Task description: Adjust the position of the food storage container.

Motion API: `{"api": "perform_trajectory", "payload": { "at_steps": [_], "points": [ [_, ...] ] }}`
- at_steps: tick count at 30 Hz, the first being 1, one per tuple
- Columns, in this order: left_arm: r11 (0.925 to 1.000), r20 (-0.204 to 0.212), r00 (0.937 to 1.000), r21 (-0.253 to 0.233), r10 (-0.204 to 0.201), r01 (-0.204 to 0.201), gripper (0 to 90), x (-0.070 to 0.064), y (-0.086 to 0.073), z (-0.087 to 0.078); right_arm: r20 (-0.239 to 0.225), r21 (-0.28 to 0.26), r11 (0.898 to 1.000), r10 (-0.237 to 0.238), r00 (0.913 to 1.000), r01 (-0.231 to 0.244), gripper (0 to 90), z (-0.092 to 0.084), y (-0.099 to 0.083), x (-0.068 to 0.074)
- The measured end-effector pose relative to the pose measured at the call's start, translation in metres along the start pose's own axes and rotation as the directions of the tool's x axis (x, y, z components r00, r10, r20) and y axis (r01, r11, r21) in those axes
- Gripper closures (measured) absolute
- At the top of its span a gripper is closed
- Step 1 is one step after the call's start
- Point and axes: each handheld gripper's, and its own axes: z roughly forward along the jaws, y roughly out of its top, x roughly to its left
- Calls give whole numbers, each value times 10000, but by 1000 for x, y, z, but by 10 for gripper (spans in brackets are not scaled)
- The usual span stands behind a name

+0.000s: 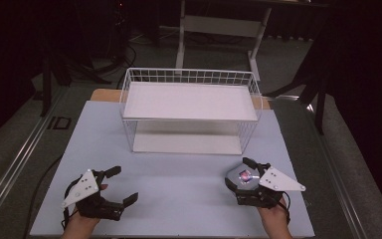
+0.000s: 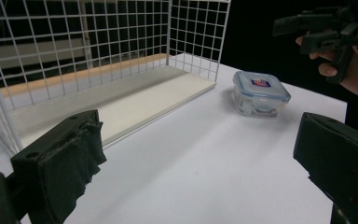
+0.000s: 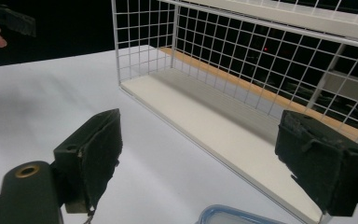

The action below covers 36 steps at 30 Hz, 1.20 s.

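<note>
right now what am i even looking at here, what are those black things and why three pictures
A person sits at a white table holding a hand-operated claw in each hand: the left claw and the right claw. Both are open and hold nothing. The high view looks down from above the person. Each of the other two pictures comes from a camera riding on one claw, looking out between its two black jaws. On the table stand a white wire rack with two shelves and a small clear lidded container, which sits just under the right claw.
</note>
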Motion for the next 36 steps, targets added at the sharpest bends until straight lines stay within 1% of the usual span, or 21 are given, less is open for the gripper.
{"api": "perform_trajectory", "payload": {
  "at_steps": [2,3,4,5,8,10,13,17,18,19,21,24,25,28,30,31,32,33,34,35,36],
  "points": [
    [9999,-18,9999,26,117,-117,23,-1,1,0,-31,-92,9999,79,10000,-79,147,-1,1,2],
    [10000,-6,10000,-89,29,-29,23,0,1,-1,-292,-178,9996,219,9993,-224,147,-3,3,4],
    [9999,3,10000,-141,-33,33,23,0,1,-1,-445,-268,9994,219,9988,-231,147,-4,4,5],
    [9999,3,10000,-141,-33,33,23,0,1,-1,-445,-268,9994,219,9988,-231,147,-4,4,5],
    [9998,-2,9999,-164,-142,142,23,2,0,0,-1017,-516,9980,298,9944,-352,136,-8,13,9],
    [9997,27,9998,-171,-175,175,23,2,0,0,-1090,-580,9977,281,9937,-345,129,-9,17,9],
    [9998,52,9999,-174,-106,106,23,3,0,0,-1004,-981,9940,386,9942,-485,114,-11,21,6],
    [9998,58,9999,-164,-111,112,23,3,-1,0,-811,-1065,9925,514,9954,-599,114,-12,27,1],
    [9998,47,9999,-163,-113,114,23,3,-1,0,-704,-978,9934,527,9961,-595,114,-12,30,-1],
    [9998,54,9999,-172,-141,142,23,3,-1,0,-300,-952,9933,630,9976,-656,115,-12,33,-6],
    [9997,61,9998,-187,-172,173,23,4,-1,0,-559,-857,9941,617,9965,-664,114,-11,35,-15],
    [9996,71,9998,-201,-177,179,23,4,-1,0,-488,-596,9946,825,9954,-854,135,-9,36,-28],
    [9997,82,9998,-194,-172,173,23,4,-1,0,-325,-506,9947,876,9956,-892,138,-9,36,-32],
    [9997,84,9998,-176,-172,174,23,3,-1,0,32,-342,9954,901,9959,-900,192,-9,34,-44],
    [9997,74,9999,-180,-151,152,23,3,-1,0,258,-210,9958,900,9956,-894,264,-10,30,-53],
    [9997,87,9998,-185,-151,153,23,3,-1,0,468,-143,9958,908,9948,-903,277,-10,29,-57],
    [9997,84,9998,-199,-157,159,23,3,-1,0,667,-122,9954,961,9931,-955,331,-11,26,-60],
    [9996,81,9998,-217,-166,168,23,3,-1,0,695,-102,9944,1053,9920,-1049,346,-12,24,-65],
    [9996,90,9998,-212,-184,186,23,3,-1,0,883,9,9934,1141,9895,-1147,354,-11,22,-69],
    [9996,93,9997,-208,-211,212,23,3,-1,0,1093,133,9922,1215,9866,-1237,399,-11,20,-73],
    [9996,93,9997,-208,-211,212,24,3,-1,0,1093,133,9922,1215,9866,-1237,399,-11,20,-73]
  ]
}}
